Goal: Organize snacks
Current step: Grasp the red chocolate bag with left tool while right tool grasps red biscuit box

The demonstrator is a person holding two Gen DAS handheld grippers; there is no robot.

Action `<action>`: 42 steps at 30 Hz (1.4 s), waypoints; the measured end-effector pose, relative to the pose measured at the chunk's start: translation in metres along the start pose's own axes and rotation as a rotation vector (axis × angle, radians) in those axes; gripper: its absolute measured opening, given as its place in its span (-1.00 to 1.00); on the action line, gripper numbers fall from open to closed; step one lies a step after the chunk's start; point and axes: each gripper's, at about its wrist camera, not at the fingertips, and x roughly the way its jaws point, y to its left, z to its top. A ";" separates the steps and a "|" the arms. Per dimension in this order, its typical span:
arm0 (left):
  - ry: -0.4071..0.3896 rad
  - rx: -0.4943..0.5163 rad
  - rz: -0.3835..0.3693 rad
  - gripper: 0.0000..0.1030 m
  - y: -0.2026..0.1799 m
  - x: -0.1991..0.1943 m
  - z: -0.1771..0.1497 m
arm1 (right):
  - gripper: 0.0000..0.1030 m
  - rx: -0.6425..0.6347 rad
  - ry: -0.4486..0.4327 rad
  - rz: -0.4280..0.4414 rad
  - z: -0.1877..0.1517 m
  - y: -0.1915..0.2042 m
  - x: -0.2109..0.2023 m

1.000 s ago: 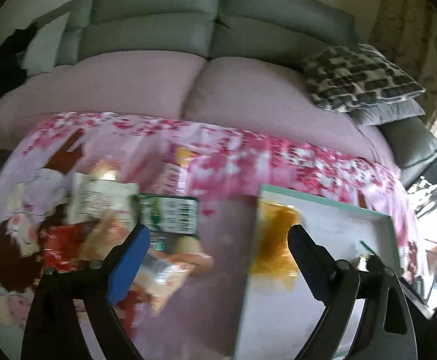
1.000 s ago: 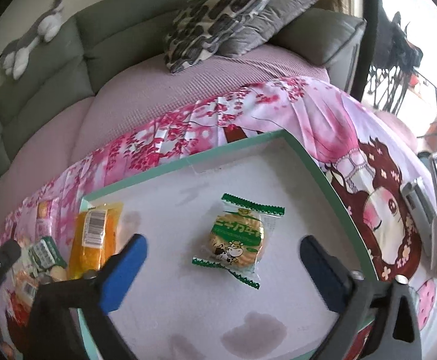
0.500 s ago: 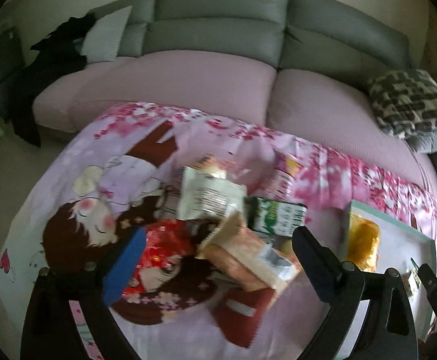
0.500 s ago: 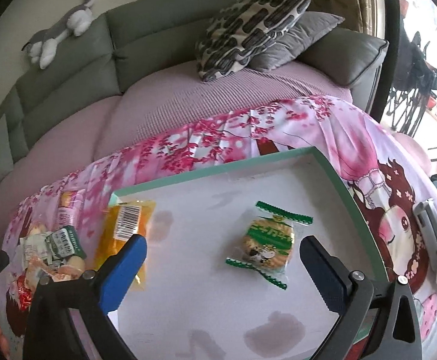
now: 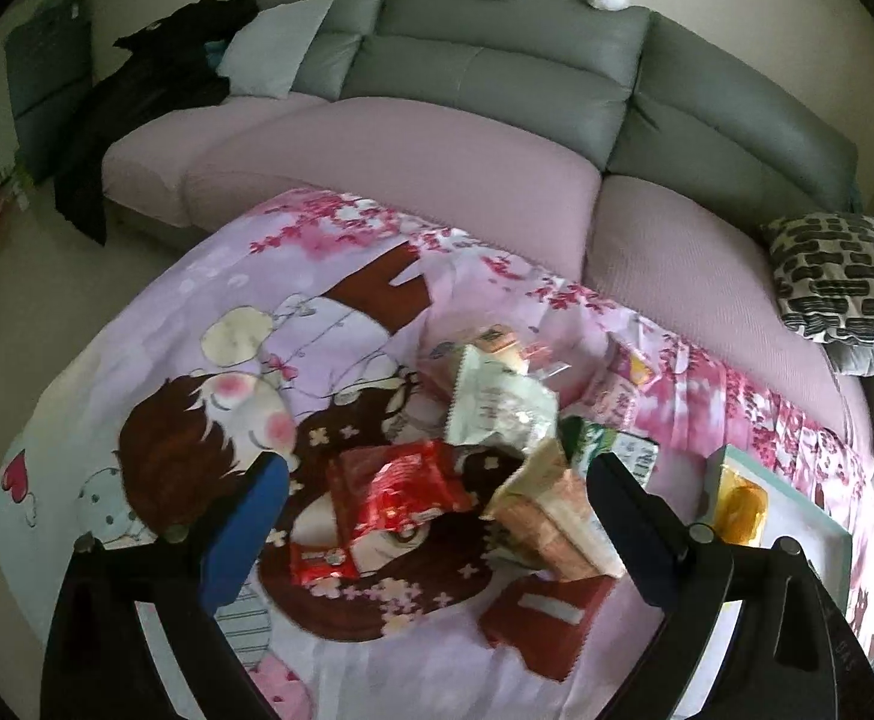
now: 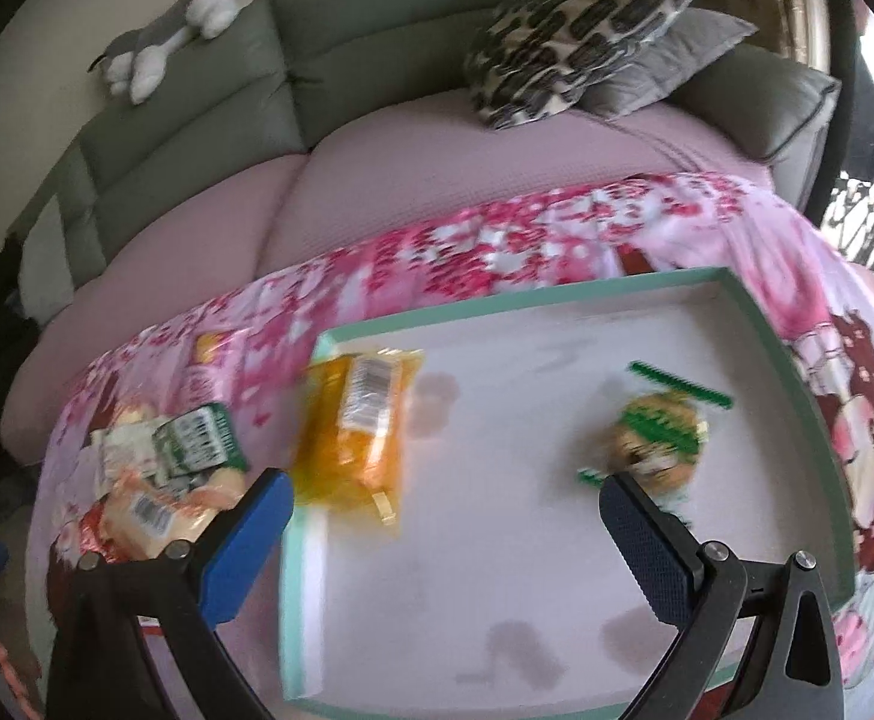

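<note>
A pile of snack packets lies on the pink cartoon cloth: a red packet (image 5: 398, 495), a white-green bag (image 5: 497, 405), an orange-beige packet (image 5: 551, 516), a dark red packet (image 5: 542, 618) and a green carton (image 5: 617, 450). My left gripper (image 5: 437, 531) is open and empty, above and in front of the pile. A white tray with a green rim (image 6: 617, 285) holds an orange packet (image 6: 359, 426) and a green-wrapped cookie (image 6: 662, 438). My right gripper (image 6: 443, 540) is open and empty over the tray's left part. The tray's corner (image 5: 797, 516) shows in the left wrist view.
A grey and pink sofa (image 5: 437, 138) runs behind the table, with a patterned cushion (image 6: 581, 30) and a plush toy (image 6: 167, 42) on it. Dark clothes (image 5: 155, 78) lie at the sofa's left end. The snack pile (image 6: 161, 480) sits left of the tray.
My left gripper has swung left, from over the tray's edge to over the snack pile. My right gripper has shifted left across the tray, toward the orange packet. Both stay open.
</note>
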 end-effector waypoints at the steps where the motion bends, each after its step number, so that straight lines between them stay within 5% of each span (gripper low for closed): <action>1: 0.003 -0.005 0.001 0.93 0.003 0.000 0.000 | 1.00 -0.012 0.002 0.013 -0.001 0.006 0.000; 17: 0.155 -0.066 -0.041 0.93 0.029 0.026 -0.023 | 1.00 -0.208 0.088 0.147 -0.035 0.089 0.007; 28: 0.265 -0.103 0.042 0.93 0.052 0.053 -0.043 | 1.00 -0.296 0.140 0.243 -0.059 0.131 0.009; 36: 0.316 -0.164 0.107 0.93 0.070 0.075 -0.046 | 1.00 -0.347 0.182 0.235 -0.075 0.151 0.026; 42: 0.346 -0.201 0.110 0.93 0.079 0.084 -0.051 | 0.69 -0.359 0.205 0.249 -0.083 0.159 0.039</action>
